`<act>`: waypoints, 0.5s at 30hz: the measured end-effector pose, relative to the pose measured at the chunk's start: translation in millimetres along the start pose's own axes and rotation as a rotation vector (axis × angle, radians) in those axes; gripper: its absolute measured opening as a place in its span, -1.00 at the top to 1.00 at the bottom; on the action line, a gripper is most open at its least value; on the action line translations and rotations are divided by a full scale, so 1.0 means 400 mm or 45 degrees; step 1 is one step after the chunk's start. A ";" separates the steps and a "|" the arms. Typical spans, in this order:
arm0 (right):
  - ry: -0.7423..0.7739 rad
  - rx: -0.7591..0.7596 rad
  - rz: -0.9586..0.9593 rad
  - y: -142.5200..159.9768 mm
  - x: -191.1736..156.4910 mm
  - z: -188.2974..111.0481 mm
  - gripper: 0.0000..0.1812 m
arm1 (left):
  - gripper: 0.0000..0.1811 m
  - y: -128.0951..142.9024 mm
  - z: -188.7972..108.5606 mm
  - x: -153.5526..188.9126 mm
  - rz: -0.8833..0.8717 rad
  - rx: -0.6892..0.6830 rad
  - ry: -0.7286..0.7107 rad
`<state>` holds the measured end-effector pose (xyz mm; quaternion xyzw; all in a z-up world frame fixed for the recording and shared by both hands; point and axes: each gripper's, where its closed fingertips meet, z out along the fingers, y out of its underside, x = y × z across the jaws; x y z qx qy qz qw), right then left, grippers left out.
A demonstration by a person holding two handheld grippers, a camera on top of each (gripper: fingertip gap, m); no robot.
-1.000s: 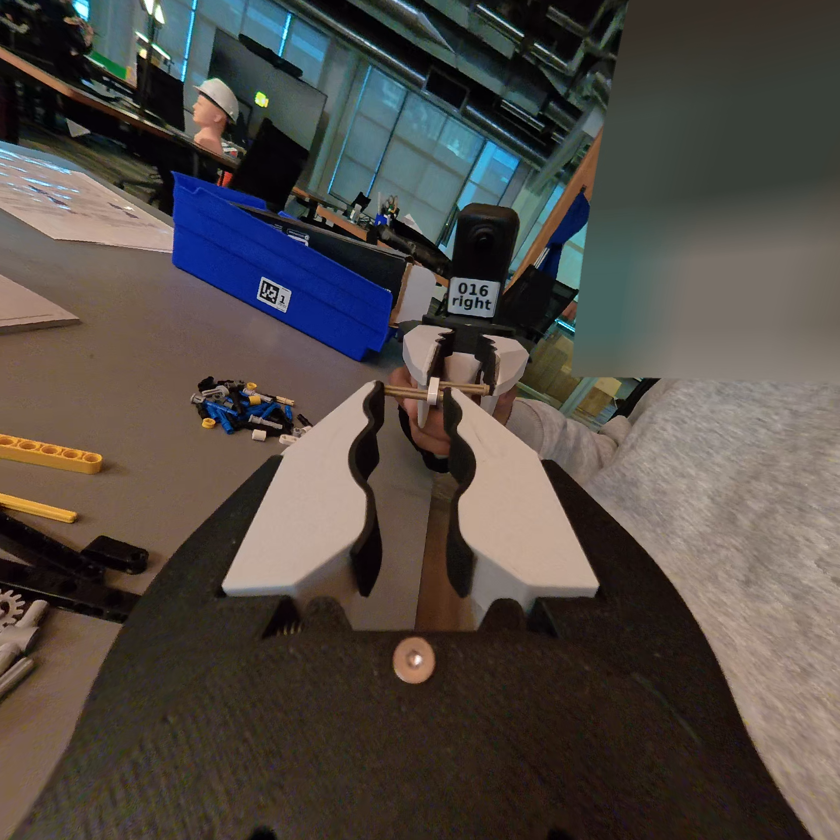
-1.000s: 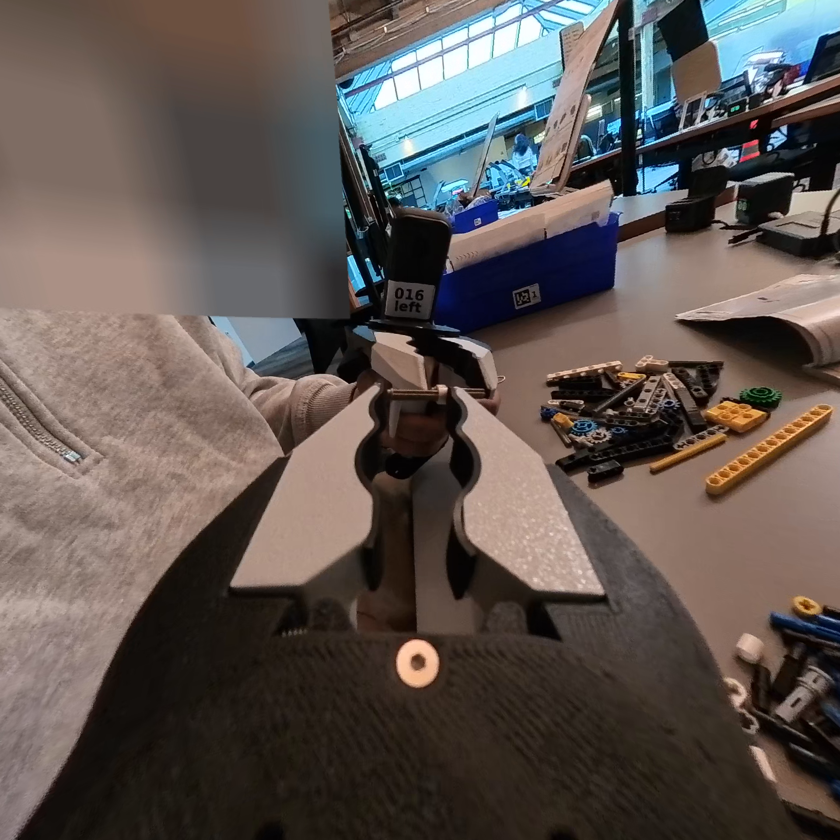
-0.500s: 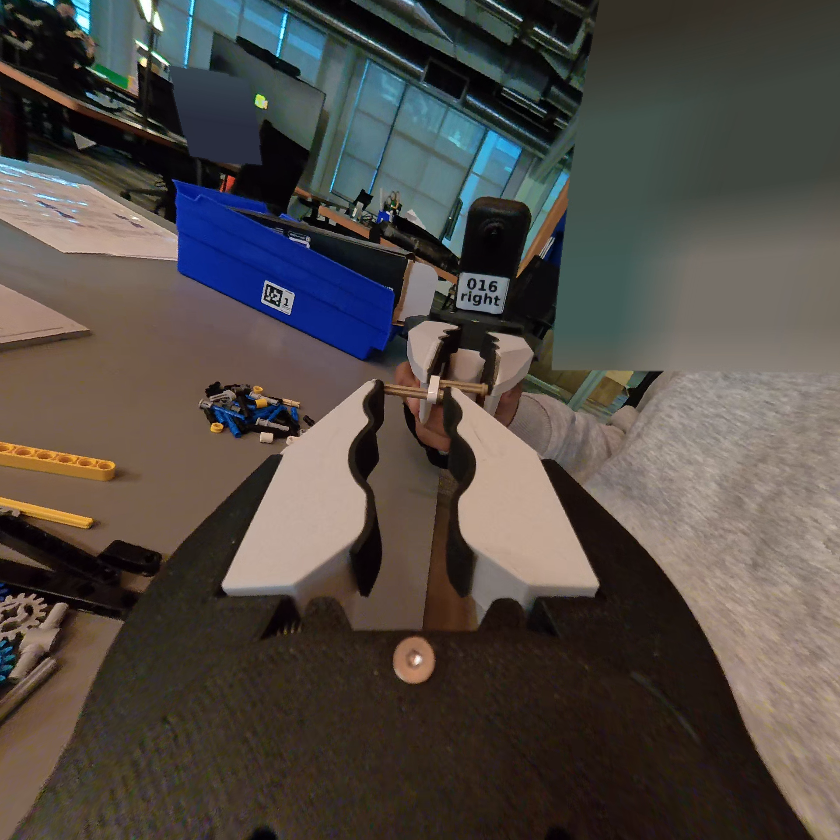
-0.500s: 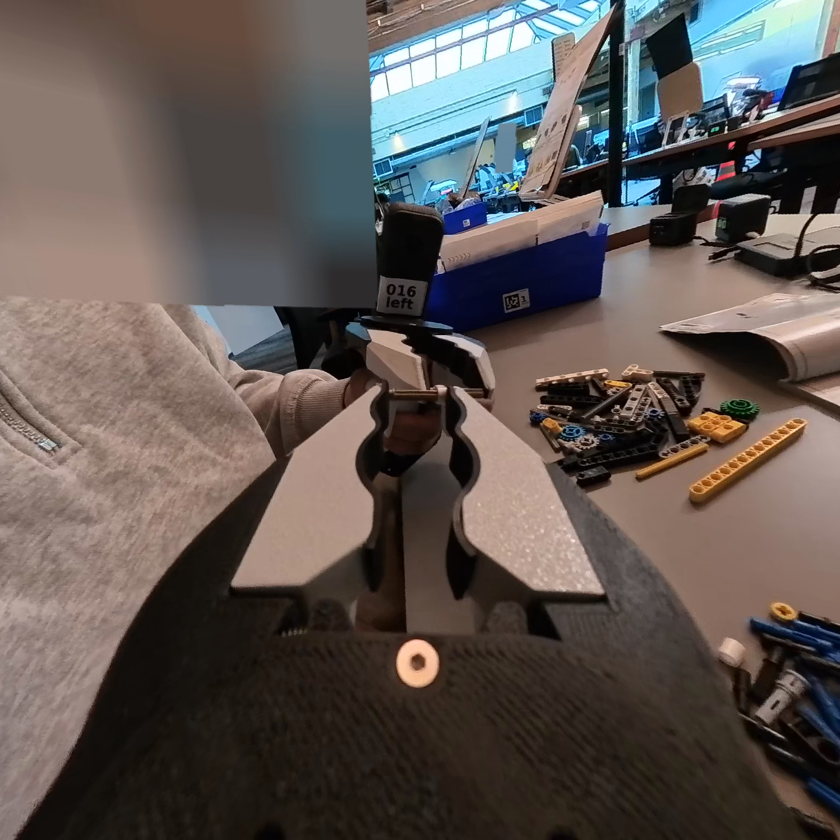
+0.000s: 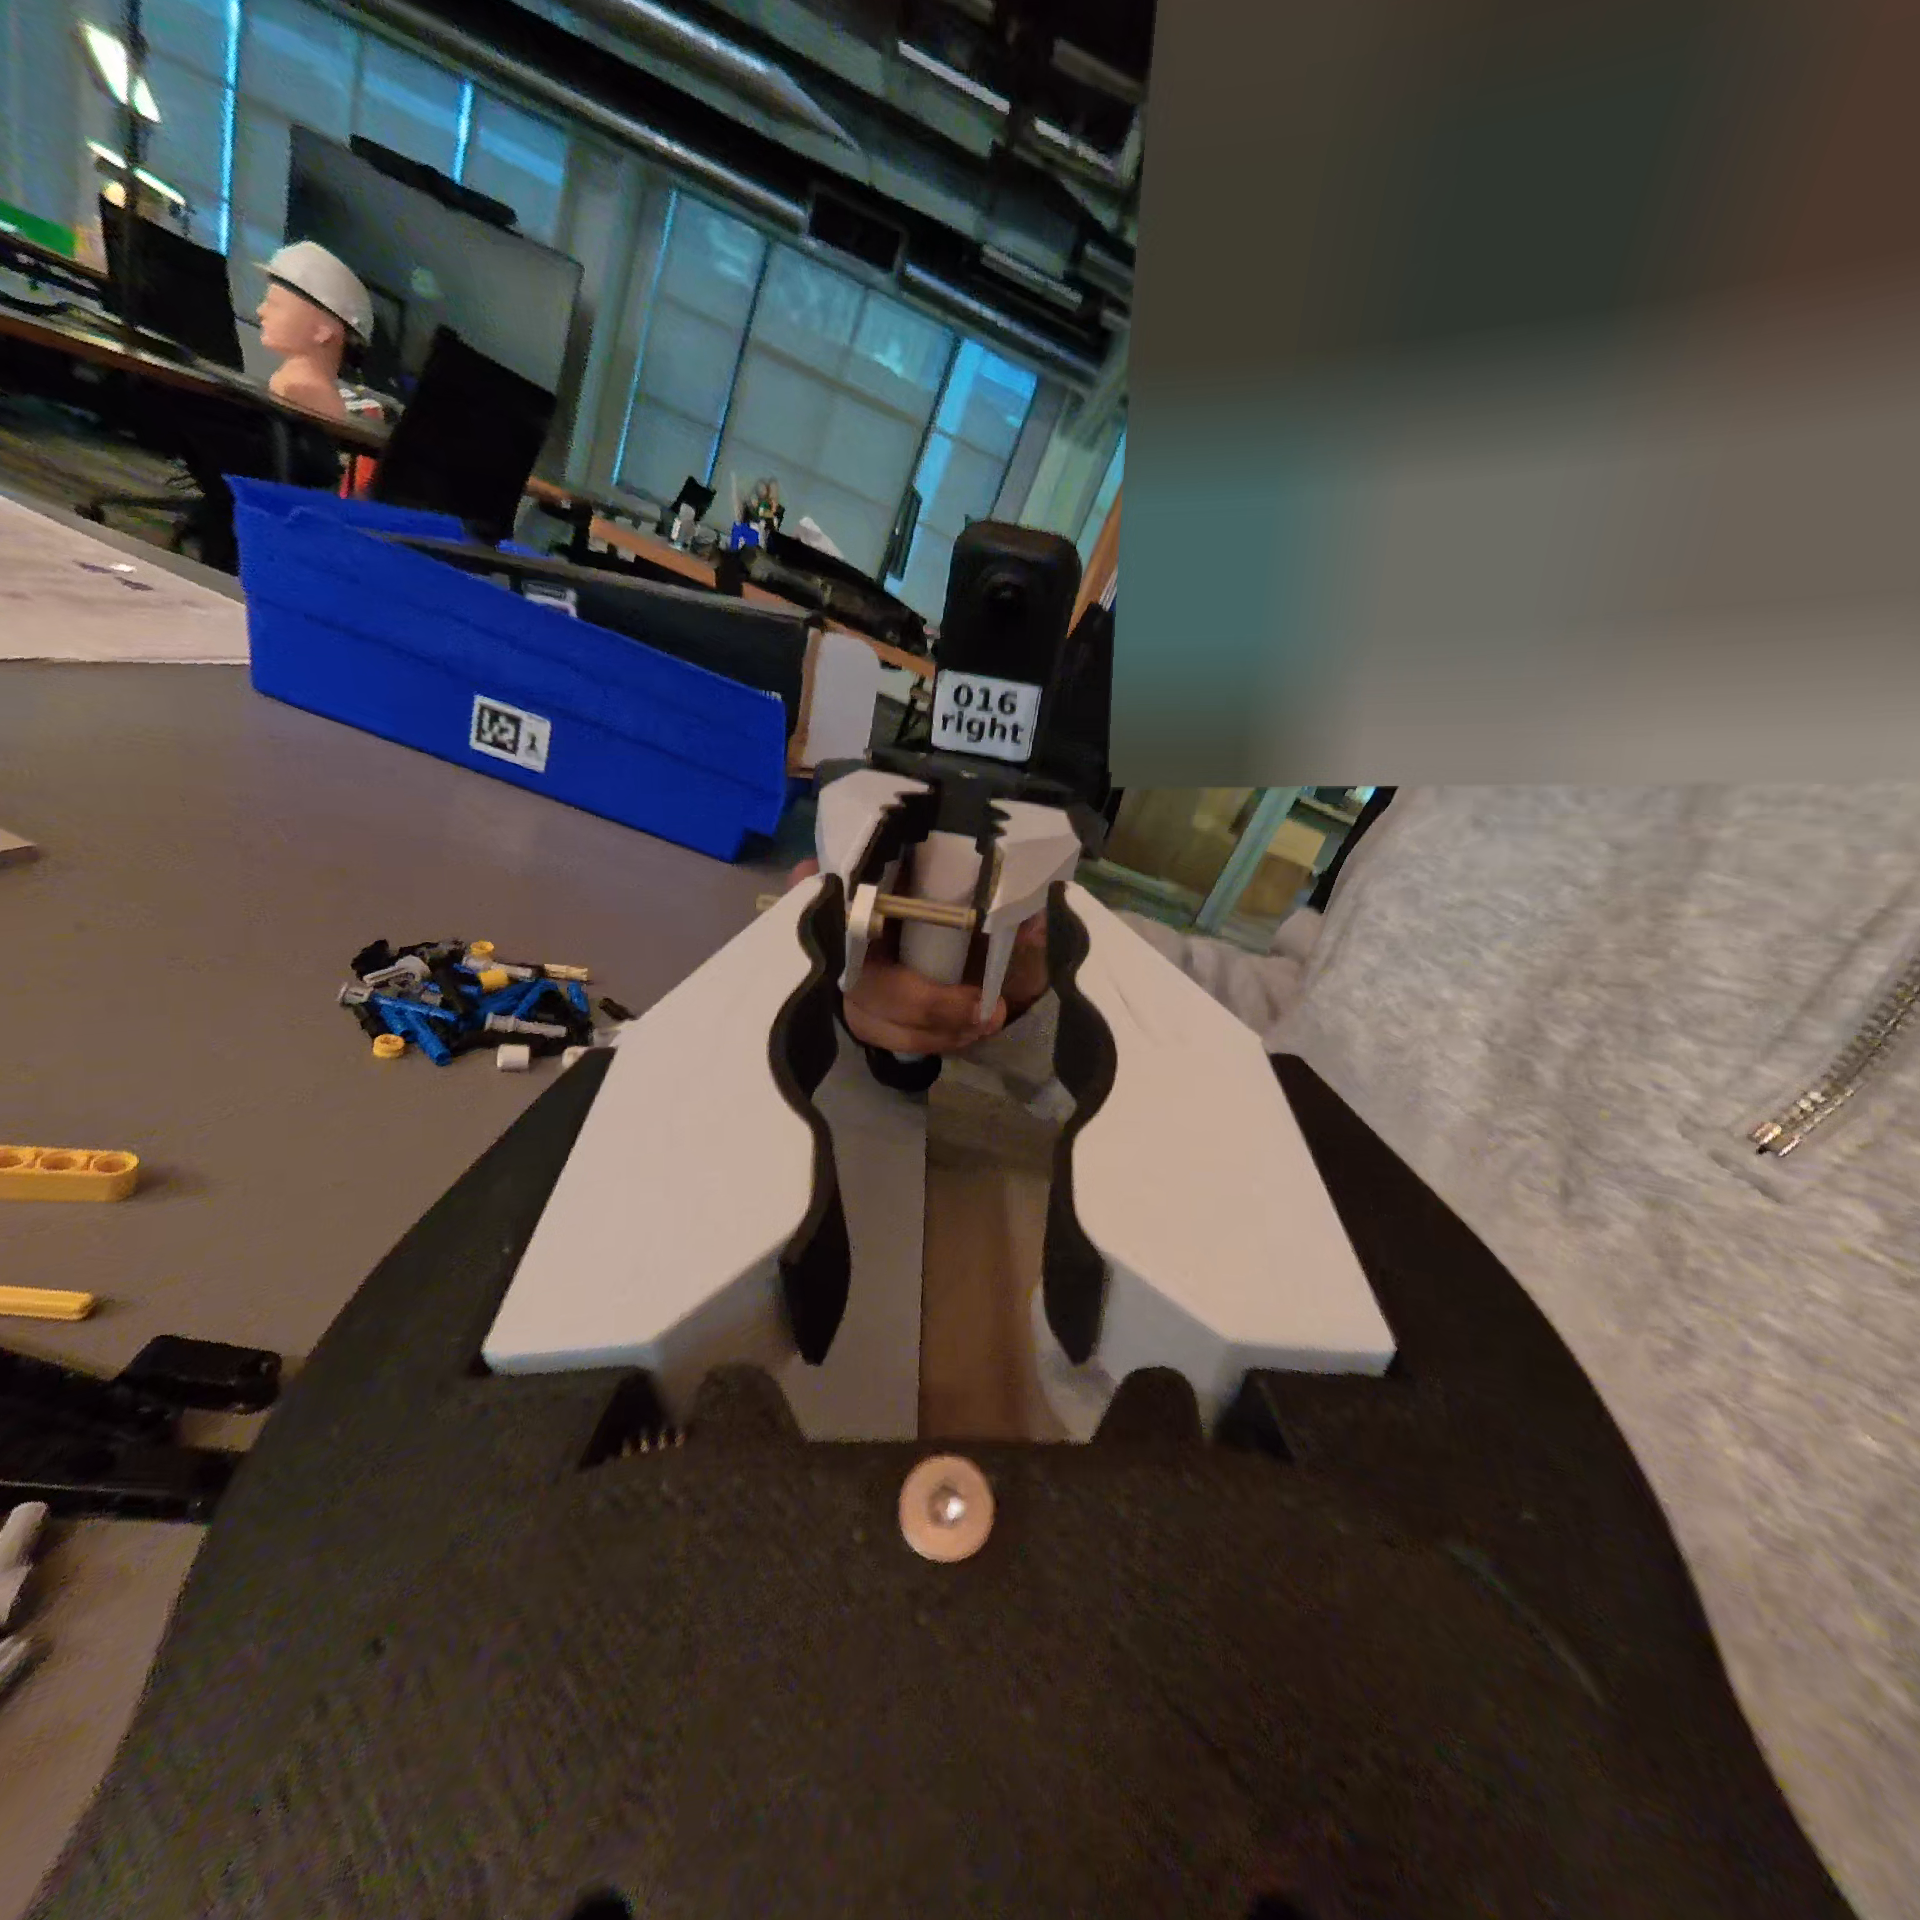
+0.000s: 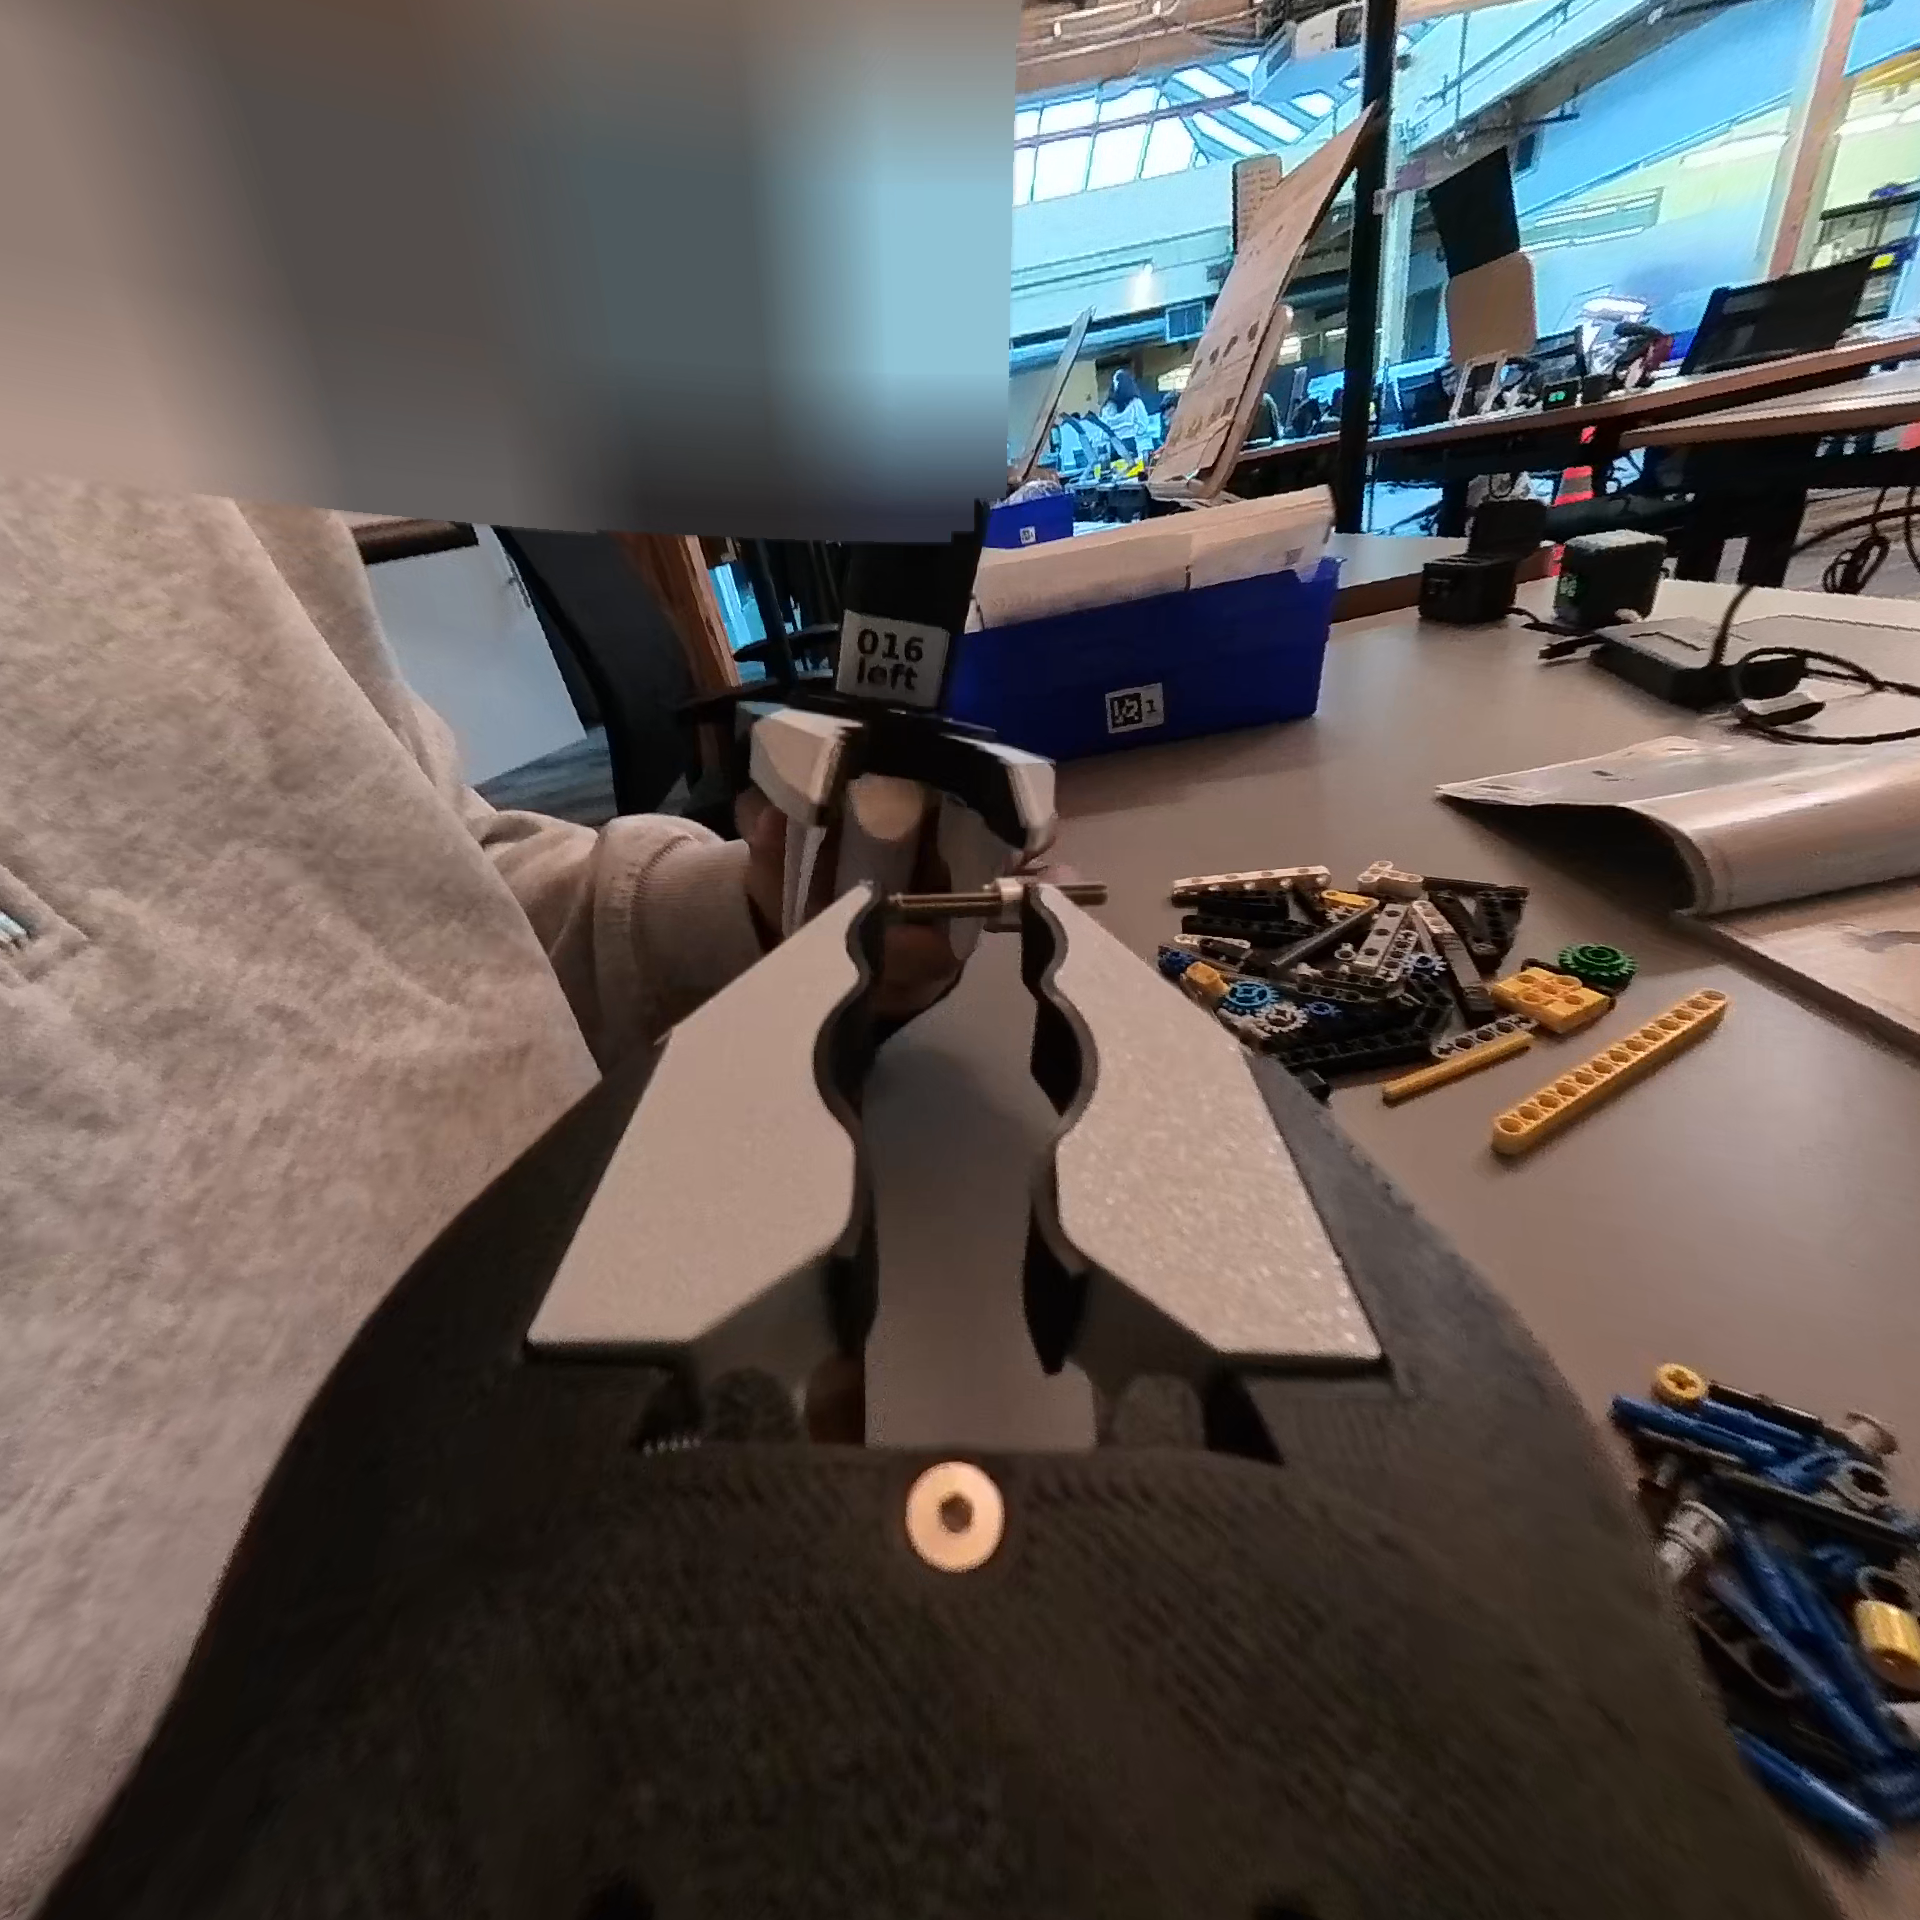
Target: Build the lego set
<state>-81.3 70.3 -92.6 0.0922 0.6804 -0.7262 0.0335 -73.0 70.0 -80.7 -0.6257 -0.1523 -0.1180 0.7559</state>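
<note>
My right gripper (image 6: 948,904) is shut on a thin tan axle (image 6: 940,902) that lies crosswise at its fingertips. A small white bush (image 6: 1003,902) sits on the axle by the right finger, and the axle end sticks out past that finger. My left gripper (image 5: 940,904) is open and empty. It faces the right gripper (image 5: 925,920) closely, with its fingertips either side of the axle (image 5: 930,914) and bush (image 5: 859,925). In the right wrist view, the left gripper (image 6: 894,831) shows just behind the axle with its fingers spread.
On the grey table lie a pile of black, grey and blue beams and gears (image 6: 1351,966), a long yellow beam (image 6: 1610,1070) and a pile of blue and black pins (image 5: 468,997). A blue bin (image 5: 499,665) stands behind. A booklet (image 6: 1704,821) lies far right. A person's grey hoodie (image 5: 1558,1039) is close. The tips of both grippers are at nearly the same place. The long yellow beam (image 6: 1610,1070) is about 20 cm from both grippers' fingertips.
The left gripper's fingers have spread apart and it has shifted to the right along the axle. The axle with its bush stays fixed in the right gripper.
</note>
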 end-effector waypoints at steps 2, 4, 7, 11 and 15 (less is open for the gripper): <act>-0.009 -0.006 -0.037 0.002 -0.008 0.002 0.74 | 0.58 0.017 0.009 0.000 0.024 -0.050 -0.014; 0.003 0.008 -0.076 -0.002 -0.010 0.001 0.74 | 0.58 0.019 0.012 -0.001 0.056 -0.054 -0.034; -0.003 0.033 -0.107 -0.011 -0.017 -0.002 0.74 | 0.58 0.015 0.010 -0.008 0.038 -0.042 -0.049; 0.050 0.045 -0.229 -0.024 -0.020 -0.004 0.74 | 0.61 -0.002 0.002 -0.032 -0.272 0.041 -0.006; 0.190 -0.012 -0.502 -0.016 -0.018 0.000 0.74 | 0.70 0.023 0.011 -0.041 -0.611 0.017 0.088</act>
